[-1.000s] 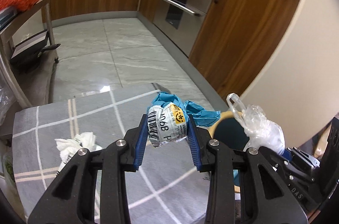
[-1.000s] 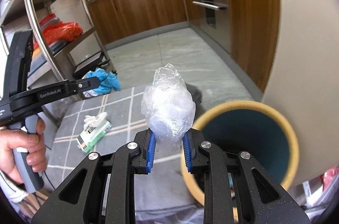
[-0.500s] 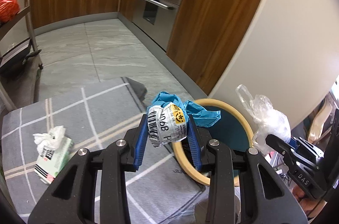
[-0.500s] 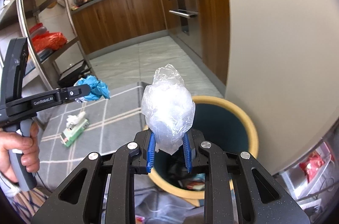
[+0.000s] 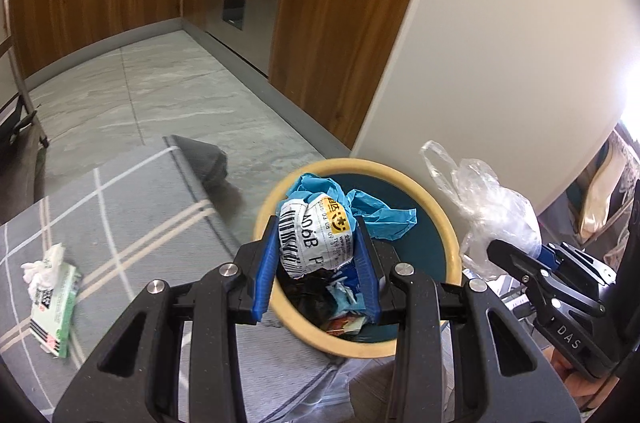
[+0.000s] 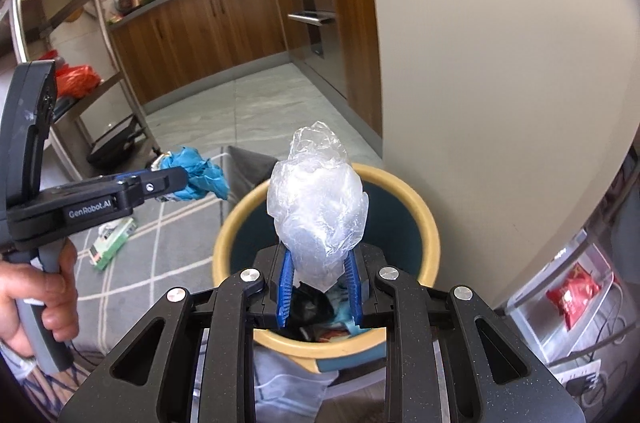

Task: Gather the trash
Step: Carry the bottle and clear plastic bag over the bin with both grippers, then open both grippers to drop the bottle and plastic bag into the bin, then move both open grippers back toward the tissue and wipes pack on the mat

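Left gripper [image 5: 318, 255]: blue pads pinching a crumpled wad [image 5: 316, 239] of white label paper with barcode plus blue paper sticking out forward and to the right of the pads. Wad hangs over the near-left part of the bin [image 5: 448, 223] opening, above the rim.

Right gripper [image 6: 318, 287]: pads clamped on a bunched clear plastic bag [image 6: 318, 207]; bag sticks up and forward past the fingertips. It sits over the bin [image 6: 424, 223] mouth, roughly centred, near side.

Bin: round, tan rim, dark teal inside, directly below and ahead of both grippers. Already has trash in the bottom: dark scraps, light blue bits, a red-orange wrapper. It stands against a cream wall just beyond.

In the right wrist view the left gripper [image 6: 176, 179] comes in from the left with the blue wad [image 6: 196, 177] at its tip, close to the bin rim; a hand [image 6: 44, 295] grips its handle. In the left wrist view the right gripper [image 5: 520, 255] and bag [image 5: 492, 215] are at right, over the bin's right edge.

Left of the left gripper, well apart: a green-and-white packet [image 5: 56, 307] with crumpled white tissue on it, lying on a grey checked rug [image 5: 140, 223].
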